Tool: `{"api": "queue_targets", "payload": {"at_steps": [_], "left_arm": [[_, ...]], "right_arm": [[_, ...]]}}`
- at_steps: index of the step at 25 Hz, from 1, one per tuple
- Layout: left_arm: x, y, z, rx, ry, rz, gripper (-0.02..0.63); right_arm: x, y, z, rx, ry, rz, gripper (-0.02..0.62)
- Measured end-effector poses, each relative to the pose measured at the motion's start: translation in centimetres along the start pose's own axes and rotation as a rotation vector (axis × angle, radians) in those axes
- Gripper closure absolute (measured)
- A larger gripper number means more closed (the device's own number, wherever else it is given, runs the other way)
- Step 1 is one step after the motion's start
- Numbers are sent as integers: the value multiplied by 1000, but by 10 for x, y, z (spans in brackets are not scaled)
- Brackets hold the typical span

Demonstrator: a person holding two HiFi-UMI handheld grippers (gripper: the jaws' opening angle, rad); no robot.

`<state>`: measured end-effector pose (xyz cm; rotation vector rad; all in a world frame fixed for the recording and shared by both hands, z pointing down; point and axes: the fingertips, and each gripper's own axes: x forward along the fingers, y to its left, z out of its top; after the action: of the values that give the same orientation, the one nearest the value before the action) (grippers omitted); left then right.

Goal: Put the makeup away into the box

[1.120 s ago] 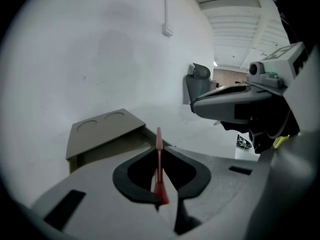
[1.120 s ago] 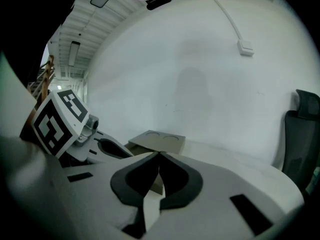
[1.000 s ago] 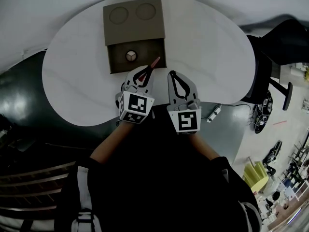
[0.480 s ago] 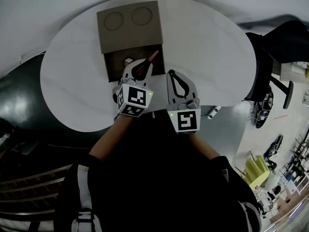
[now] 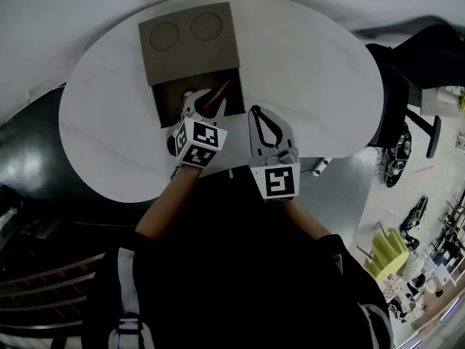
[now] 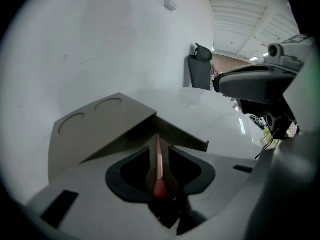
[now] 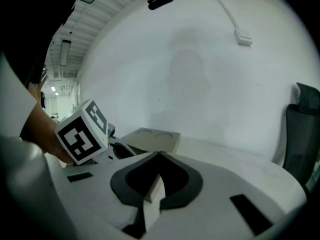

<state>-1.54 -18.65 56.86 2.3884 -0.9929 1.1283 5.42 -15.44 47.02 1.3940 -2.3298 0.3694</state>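
Observation:
The taupe box (image 5: 190, 42) stands at the table's far side, its lid with two round dents pushed back and its dark compartment (image 5: 171, 100) open. My left gripper (image 5: 206, 105) reaches down into that compartment. A slim pink makeup pencil (image 5: 219, 91) lies between its jaws, slanting up to the right, and it also runs along the jaws in the left gripper view (image 6: 158, 159). These jaws have just been opening, and the pads stand slightly off the pencil. My right gripper (image 5: 254, 110) hovers shut and empty over the table, just right of the box.
A small white round item (image 5: 188, 94) lies in the compartment beside the left jaws. The white oval table (image 5: 312, 64) spreads right of the box. A dark chair (image 5: 418, 64) stands past its right edge. The left gripper's marker cube (image 7: 82, 131) sits close on the right gripper's left.
My left gripper has moved forward and down with the pencil, from the box's front edge into the open compartment. The right gripper has hardly shifted.

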Motion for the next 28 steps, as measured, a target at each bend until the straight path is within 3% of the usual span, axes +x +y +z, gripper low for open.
{"api": "queue_targets", "payload": {"at_steps": [2,9,14,18,28], "left_arm": [[0,0,0,-1,2,-1,459],[-19,0,14,-4,-74,43,446],[-53,0,38,-7,-201,125,534],[-93,-5,62,-44,-321,175,587],[-203,-34,111,-105,-601,281,598]], "right_arm": [[0,-1,4,-43,-39,1,574],[-13,3,10,-10,-39,-5,574],[-28,4,28,-49,-106,-5,572],[-41,3,57,-124,-249,-7,574],[-100,3,123,-127,-405,-18,574]]}}
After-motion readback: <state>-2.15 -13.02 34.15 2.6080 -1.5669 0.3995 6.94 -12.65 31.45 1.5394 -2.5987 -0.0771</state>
